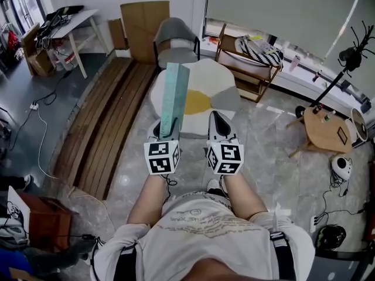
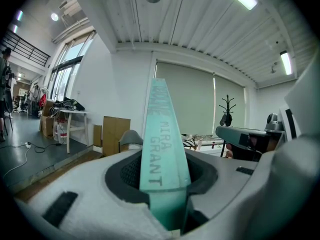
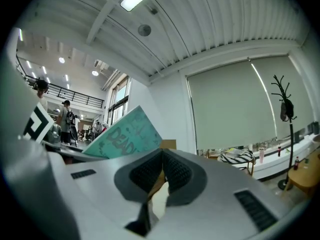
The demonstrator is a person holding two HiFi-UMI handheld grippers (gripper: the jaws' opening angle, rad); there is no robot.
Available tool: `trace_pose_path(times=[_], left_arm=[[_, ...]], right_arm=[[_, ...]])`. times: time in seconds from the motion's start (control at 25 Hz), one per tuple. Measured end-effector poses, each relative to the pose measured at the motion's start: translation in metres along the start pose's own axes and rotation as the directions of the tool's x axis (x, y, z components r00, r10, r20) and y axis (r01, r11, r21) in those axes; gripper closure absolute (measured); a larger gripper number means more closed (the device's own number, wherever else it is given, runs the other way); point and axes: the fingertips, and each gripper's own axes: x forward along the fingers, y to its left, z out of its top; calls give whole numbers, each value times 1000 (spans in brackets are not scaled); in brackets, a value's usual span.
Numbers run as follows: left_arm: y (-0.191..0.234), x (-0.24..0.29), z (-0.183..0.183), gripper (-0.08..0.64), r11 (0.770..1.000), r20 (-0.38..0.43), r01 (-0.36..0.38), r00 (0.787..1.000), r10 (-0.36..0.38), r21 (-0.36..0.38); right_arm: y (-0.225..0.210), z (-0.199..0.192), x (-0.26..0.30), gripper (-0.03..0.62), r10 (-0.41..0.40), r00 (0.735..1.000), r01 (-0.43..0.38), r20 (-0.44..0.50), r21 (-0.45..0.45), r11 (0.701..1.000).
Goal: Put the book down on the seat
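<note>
Our left gripper (image 1: 166,132) has its jaws part-way closed on the lower end of the teal book (image 1: 176,92). We see the book standing nearly upright, its spine turned towards the gripper's own camera, in the air above the pale rug (image 1: 225,81). Our right gripper (image 1: 220,122) sits just beside the left and holds nothing. Its pads seem to meet at the tips, though the angle leaves this slightly uncertain. We see the grey chair (image 1: 176,37) well apart from the book, beyond the rug.
</note>
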Motion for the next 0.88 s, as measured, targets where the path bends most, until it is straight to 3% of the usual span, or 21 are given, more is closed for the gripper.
trace_pose_path(times=[0.32, 0.88], left_arm=[[6, 32, -9, 399, 1000, -34, -17, 999, 17, 0], [18, 162, 23, 399, 997, -57, -72, 996, 73, 19]], right_arm=[[-15, -16, 36, 565, 26, 999, -25, -25, 27, 999], [-90, -5, 166, 565, 84, 997, -83, 2, 65, 994]])
